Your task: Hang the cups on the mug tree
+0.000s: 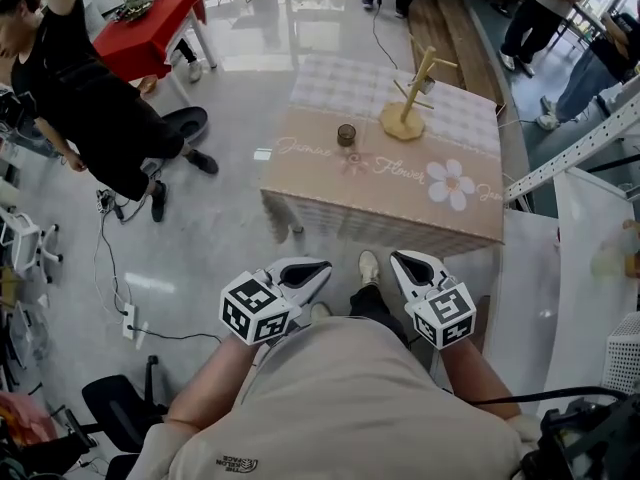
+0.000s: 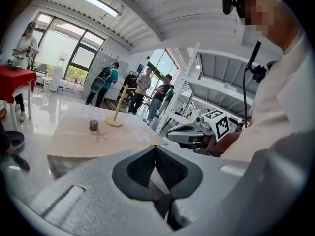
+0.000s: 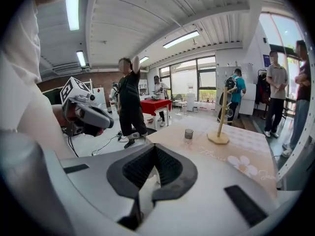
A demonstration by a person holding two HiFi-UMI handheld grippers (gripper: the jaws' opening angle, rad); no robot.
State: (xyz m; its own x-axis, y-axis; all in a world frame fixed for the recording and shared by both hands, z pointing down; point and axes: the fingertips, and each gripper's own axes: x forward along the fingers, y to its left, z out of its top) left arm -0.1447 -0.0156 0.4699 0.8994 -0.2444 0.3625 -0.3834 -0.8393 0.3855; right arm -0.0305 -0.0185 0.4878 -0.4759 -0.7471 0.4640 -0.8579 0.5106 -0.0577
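Observation:
A wooden mug tree (image 1: pixel 408 98) stands at the far side of a table (image 1: pixel 400 213) covered with a beige flowered cloth. A small dark cup (image 1: pixel 346 135) stands upright on the cloth, to the left of the tree and nearer me. Something clear seems to hang on one peg (image 1: pixel 428 83). My left gripper (image 1: pixel 320 267) and right gripper (image 1: pixel 399 259) are close to my body, short of the table's near edge. Both are shut and empty. The cup (image 2: pixel 93 125) and tree (image 2: pixel 116 114) look small in the left gripper view. They are also far off in the right gripper view: cup (image 3: pixel 188 134), tree (image 3: pixel 219 124).
A person in black (image 1: pixel 80 98) stands at the left by a red table (image 1: pixel 150 28). Other people stand beyond the table at the back right. A metal rack (image 1: pixel 580 158) rises on the right. Cables and a power strip (image 1: pixel 128 320) lie on the floor at left.

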